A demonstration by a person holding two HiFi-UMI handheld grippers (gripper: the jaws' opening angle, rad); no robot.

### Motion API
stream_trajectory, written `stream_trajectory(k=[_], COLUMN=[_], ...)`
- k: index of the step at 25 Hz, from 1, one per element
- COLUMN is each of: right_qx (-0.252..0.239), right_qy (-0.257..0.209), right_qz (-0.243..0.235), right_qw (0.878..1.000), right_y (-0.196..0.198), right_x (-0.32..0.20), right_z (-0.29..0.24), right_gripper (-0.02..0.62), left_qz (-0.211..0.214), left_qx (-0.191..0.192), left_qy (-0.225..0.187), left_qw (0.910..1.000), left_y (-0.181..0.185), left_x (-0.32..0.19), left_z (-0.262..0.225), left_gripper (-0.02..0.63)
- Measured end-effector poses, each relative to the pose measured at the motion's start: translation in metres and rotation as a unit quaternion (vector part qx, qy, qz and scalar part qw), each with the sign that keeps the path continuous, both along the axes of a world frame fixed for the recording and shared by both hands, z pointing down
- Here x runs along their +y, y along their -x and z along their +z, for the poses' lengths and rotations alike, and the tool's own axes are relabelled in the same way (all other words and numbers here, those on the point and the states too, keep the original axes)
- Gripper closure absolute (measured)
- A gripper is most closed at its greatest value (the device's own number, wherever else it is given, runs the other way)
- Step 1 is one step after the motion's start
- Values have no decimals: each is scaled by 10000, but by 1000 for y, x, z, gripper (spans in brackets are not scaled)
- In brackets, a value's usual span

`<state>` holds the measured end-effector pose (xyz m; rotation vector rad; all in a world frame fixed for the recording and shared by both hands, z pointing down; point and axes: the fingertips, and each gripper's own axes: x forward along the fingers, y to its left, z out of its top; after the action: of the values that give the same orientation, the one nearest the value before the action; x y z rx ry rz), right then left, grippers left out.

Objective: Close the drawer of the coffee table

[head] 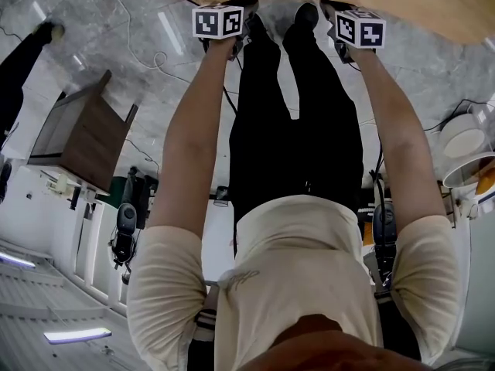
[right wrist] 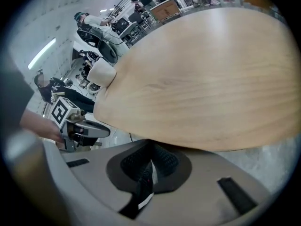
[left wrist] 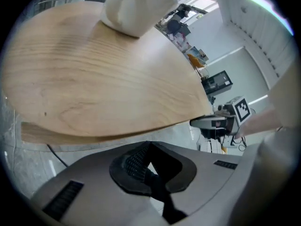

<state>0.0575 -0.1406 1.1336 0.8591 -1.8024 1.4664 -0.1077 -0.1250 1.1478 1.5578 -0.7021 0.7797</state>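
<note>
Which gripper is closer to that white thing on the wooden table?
The left gripper: the white thing looms large ahead of it, whereas the right gripper sees it small, off beyond the left one.

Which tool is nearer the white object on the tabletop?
Left. The white object lies straight ahead of left tool; right tool sits farther, off to its side.
</note>
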Motion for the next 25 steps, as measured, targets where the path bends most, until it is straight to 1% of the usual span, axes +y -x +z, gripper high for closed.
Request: stream_trajectory(k=[2,4,7,9,11,14,15,17,20,22,25], right_qx=[79,180,255,249,181,48,1,-61,-164,-270,-535], right_qy=[-58,-125,-291,-359,-355,-359,-355,-330,-283,-413,-660], right_qz=[-101,-112,67,239,386,425,381,292,461,591,684], right_qw=[9999,9997,9992,9988,9985,9984,9986,9990,9984,9970,9940], right_y=[-10,-21,-30,-35,-38,-37,-35,-32,-30,-23,-5], right_x=[3,3,-8,-11,0,21,29,50,72,69,64], right_z=[-4,-13,-40,-64,-94,-146,-164,-193,-230,-252,-291], right_gripper=[601,600,601,601,601,601,601,601,601,601,601], left_qz=[233,277,336,442,516,499,501,517,429,463,732], left_qx=[12,86,203,201,177,325,349,272,238,219,148], left_qy=[36,42,-86,-159,-149,-271,-338,-531,-986,-1284,-1653], left_qw=[9997,9996,9992,9987,9984,9979,9976,9969,9939,9904,9834], left_y=[-9,-17,-28,-30,-28,-28,-26,-19,-12,-6,1], left_x=[14,24,30,34,43,45,45,45,42,35,35], left_z=[-7,-17,-41,-65,-95,-147,-165,-199,-245,-269,-306], left_gripper=[603,603,603,603,603,603,603,603,603,603,603])
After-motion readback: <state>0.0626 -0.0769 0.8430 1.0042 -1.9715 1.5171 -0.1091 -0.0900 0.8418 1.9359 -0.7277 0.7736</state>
